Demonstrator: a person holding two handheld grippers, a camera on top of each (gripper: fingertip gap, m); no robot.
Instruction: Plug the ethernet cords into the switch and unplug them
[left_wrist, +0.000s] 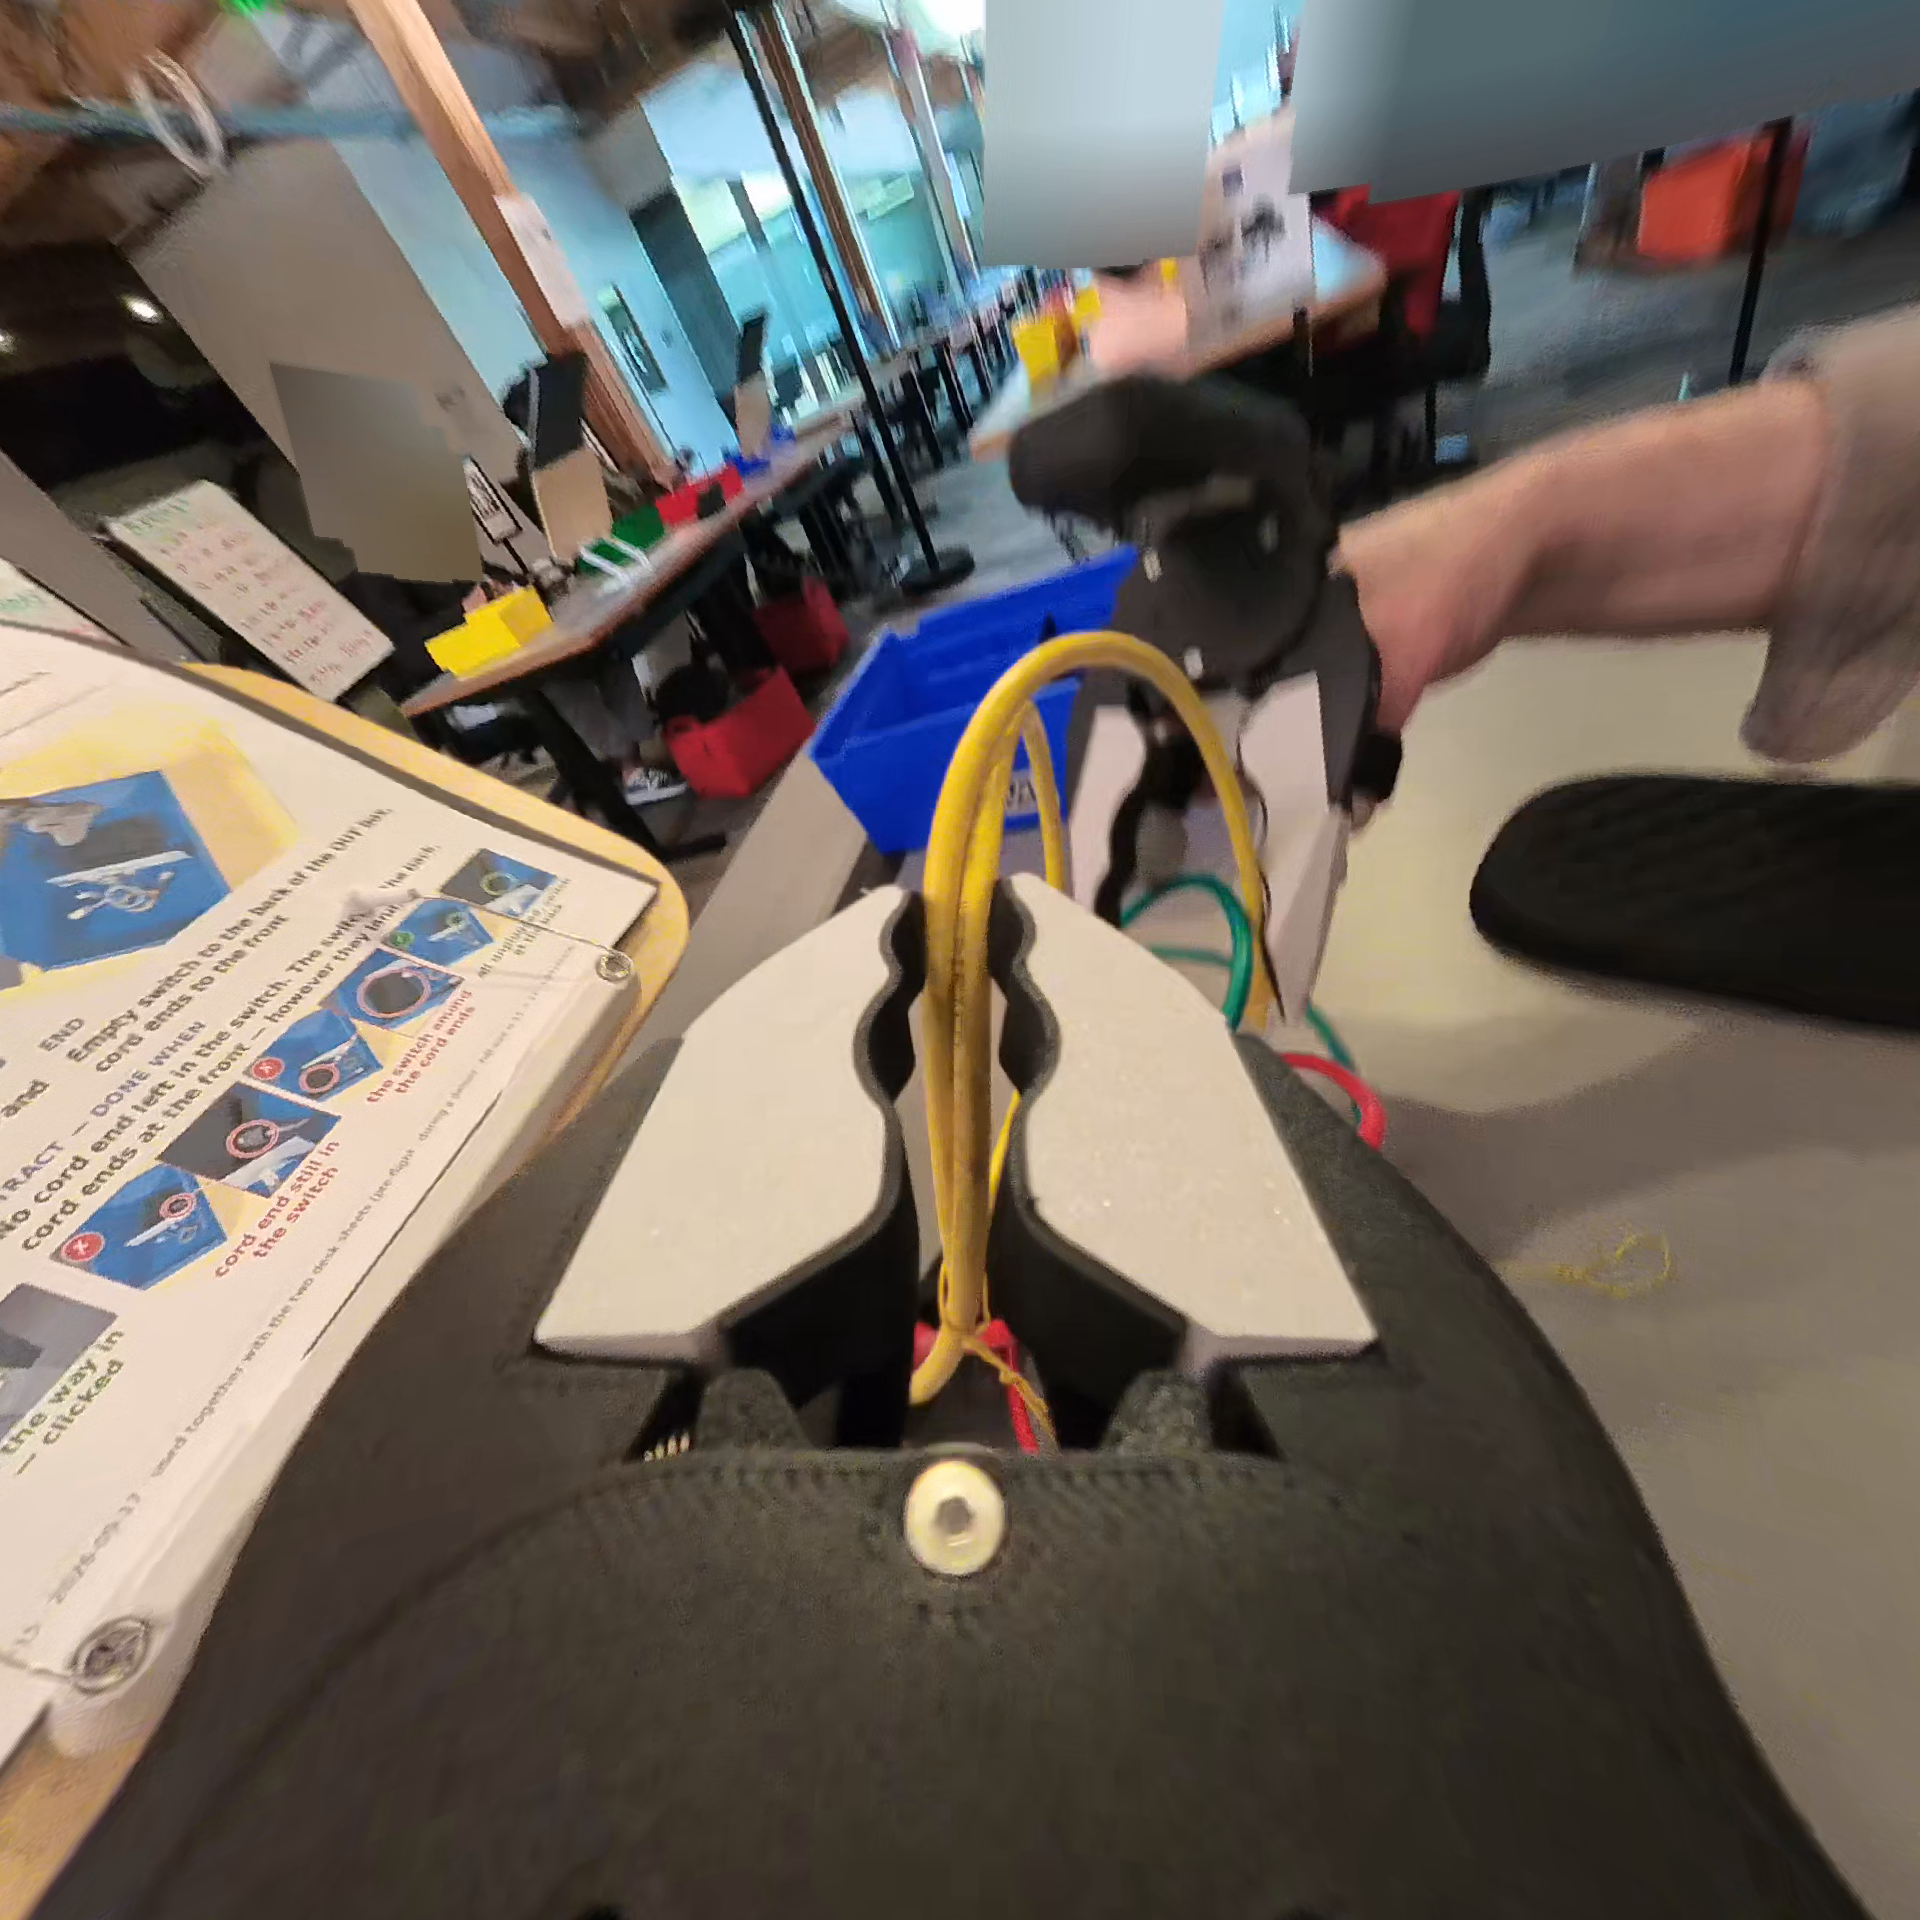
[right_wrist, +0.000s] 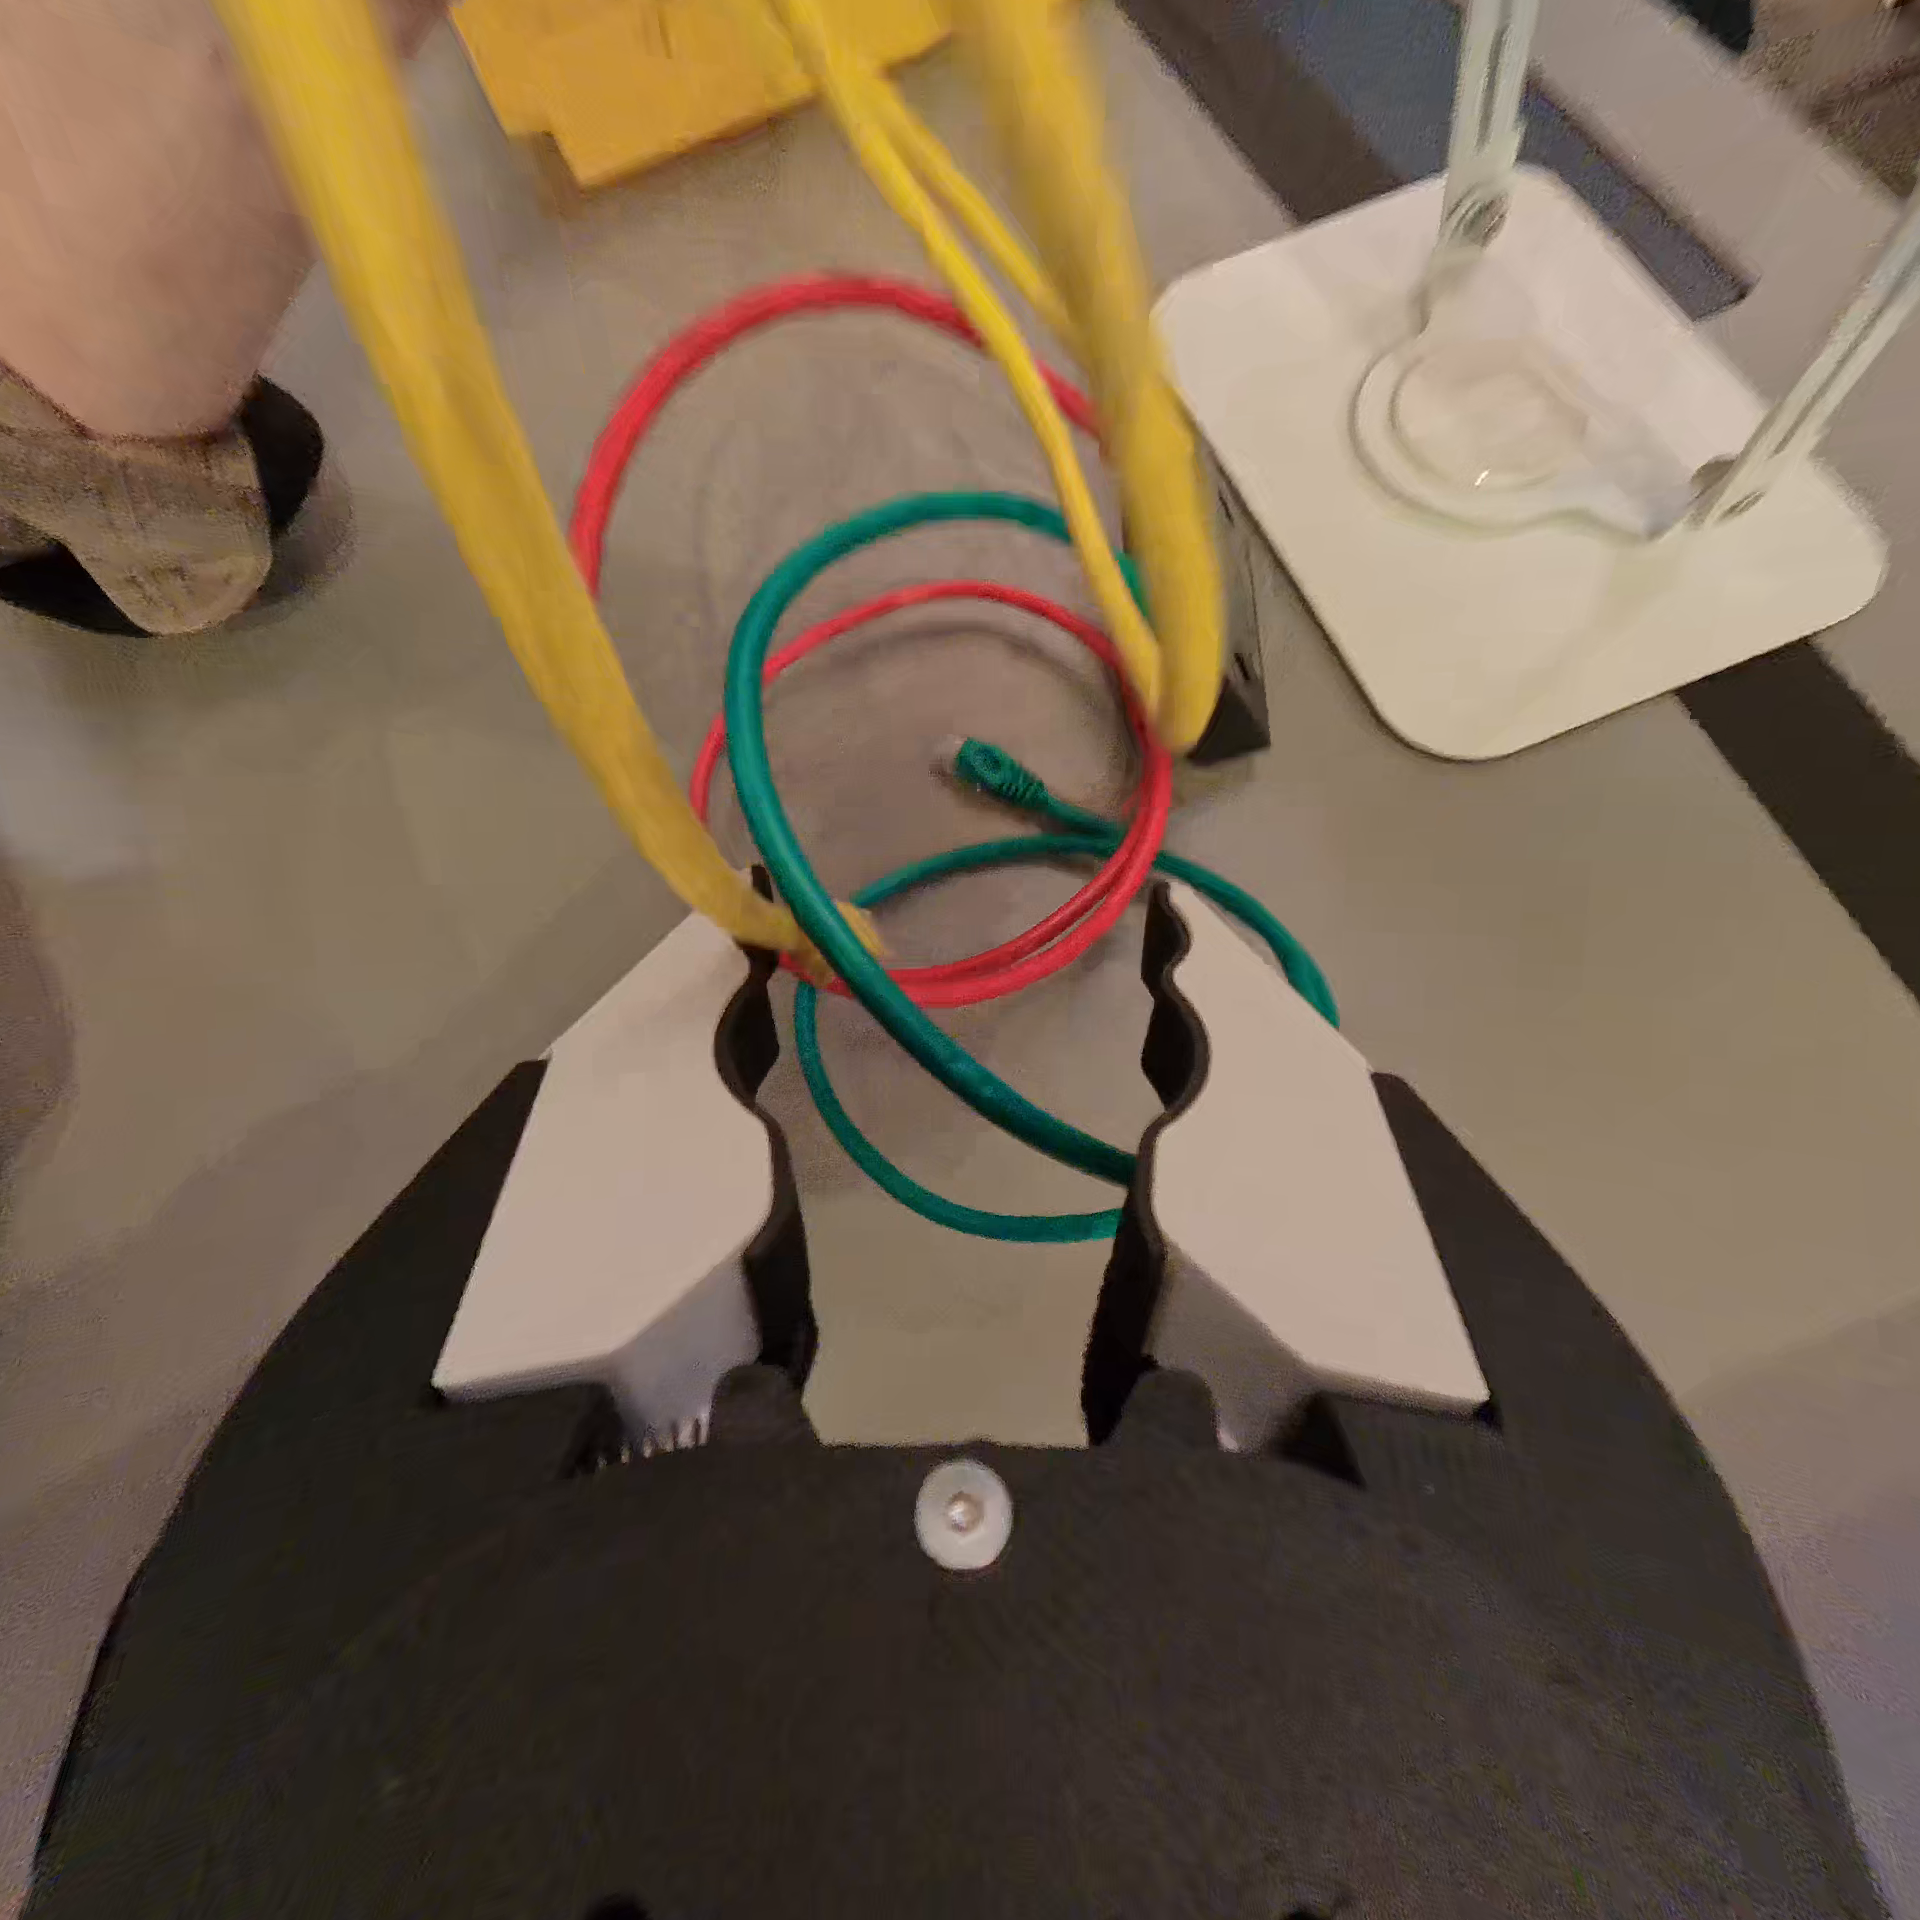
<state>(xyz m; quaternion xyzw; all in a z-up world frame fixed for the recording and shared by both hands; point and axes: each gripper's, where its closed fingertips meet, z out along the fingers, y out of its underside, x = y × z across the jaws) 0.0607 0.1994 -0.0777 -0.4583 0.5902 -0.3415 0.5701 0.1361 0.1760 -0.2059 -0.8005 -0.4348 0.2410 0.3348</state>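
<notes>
A printed sheet (left_wrist: 260, 1049) was noted on a tan board (left_wrist: 665, 914) at the left. A blue bin (left_wrist: 914, 707) was observed beyond it, on the grey table (left_wrist: 1610, 1195). A black armrest (left_wrist: 1704, 894) was seen at the right. Yellow bins (left_wrist: 488, 629) and red bins (left_wrist: 738, 727) were recorded at desks farther off. A white stand base (right_wrist: 1507, 540) with clear legs (right_wrist: 1486, 114) was noted, with a yellow block (right_wrist: 665, 83) behind.

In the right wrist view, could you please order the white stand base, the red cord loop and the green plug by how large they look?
1. White stand base, though nearly matched by the next.
2. Red cord loop.
3. Green plug, clearly smallest.
</notes>
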